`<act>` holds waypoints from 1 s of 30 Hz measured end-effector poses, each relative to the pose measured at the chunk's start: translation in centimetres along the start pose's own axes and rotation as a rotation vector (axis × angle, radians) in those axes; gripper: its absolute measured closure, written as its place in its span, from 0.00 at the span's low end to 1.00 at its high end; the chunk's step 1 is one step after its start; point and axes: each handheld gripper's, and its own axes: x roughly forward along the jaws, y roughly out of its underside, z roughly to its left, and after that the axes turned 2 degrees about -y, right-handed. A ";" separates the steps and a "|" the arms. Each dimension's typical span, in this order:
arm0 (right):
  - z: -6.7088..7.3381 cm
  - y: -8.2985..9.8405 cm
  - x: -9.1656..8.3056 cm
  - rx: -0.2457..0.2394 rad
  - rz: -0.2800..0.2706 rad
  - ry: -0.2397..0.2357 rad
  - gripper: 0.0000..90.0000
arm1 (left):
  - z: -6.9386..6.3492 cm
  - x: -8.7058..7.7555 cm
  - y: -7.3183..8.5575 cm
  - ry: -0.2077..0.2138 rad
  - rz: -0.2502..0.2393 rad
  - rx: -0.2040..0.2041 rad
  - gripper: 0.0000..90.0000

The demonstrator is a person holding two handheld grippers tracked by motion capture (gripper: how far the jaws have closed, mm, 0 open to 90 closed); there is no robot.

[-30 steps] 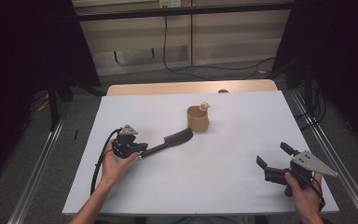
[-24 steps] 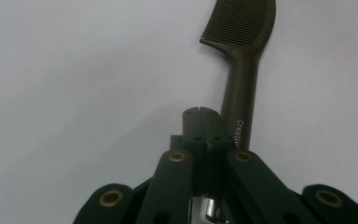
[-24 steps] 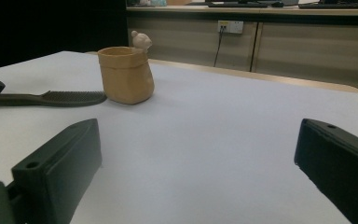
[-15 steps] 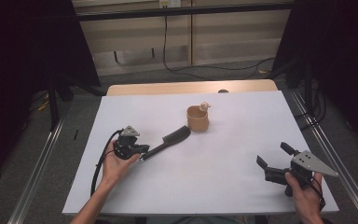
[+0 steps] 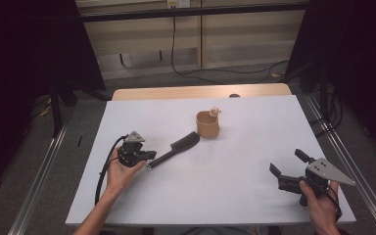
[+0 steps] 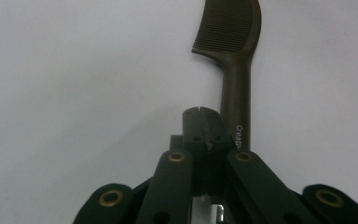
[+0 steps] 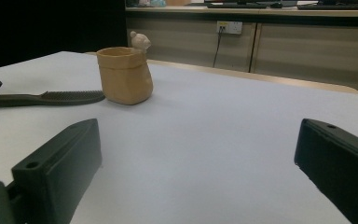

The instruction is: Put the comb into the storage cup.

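A white table (image 5: 215, 191) is set before dark curtains. On it a dark comb (image 5: 174, 149) lies just beside the left gripper (image 6: 202, 114) — its jaws are pressed together, nothing pinched — near a tan cup (image 5: 208, 124). The right gripper (image 5: 288, 166) is held well apart, jaws spread wide.

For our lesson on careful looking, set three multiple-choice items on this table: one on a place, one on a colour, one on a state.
1. Where does the comb lie?
A between the cup and the left tongs
B inside the cup
C beside the right tongs
2. What colour is the cup?
A blue
B tan
C white
3. How do the right tongs stand?
A shut on the comb
B shut, empty
C open, empty

Answers: 1 A, the comb stretches from the left tongs toward the cup. 2 B, its wall is tan. 3 C, the jaws stand wide apart with nothing between them.
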 end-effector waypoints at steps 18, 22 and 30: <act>0.1 0.0 0.0 0.002 -0.001 -0.001 0.00 | 0.6 -2.8 -0.4 -0.001 -0.193 -0.034 0.48; 0.1 0.0 0.0 -0.001 0.000 -0.004 0.00 | 0.6 -3.3 -0.4 -0.006 -0.200 -0.037 0.32; 0.1 -0.1 0.0 0.001 -0.007 -0.001 0.00 | 0.5 -4.7 -0.6 -0.012 -0.265 -0.062 0.07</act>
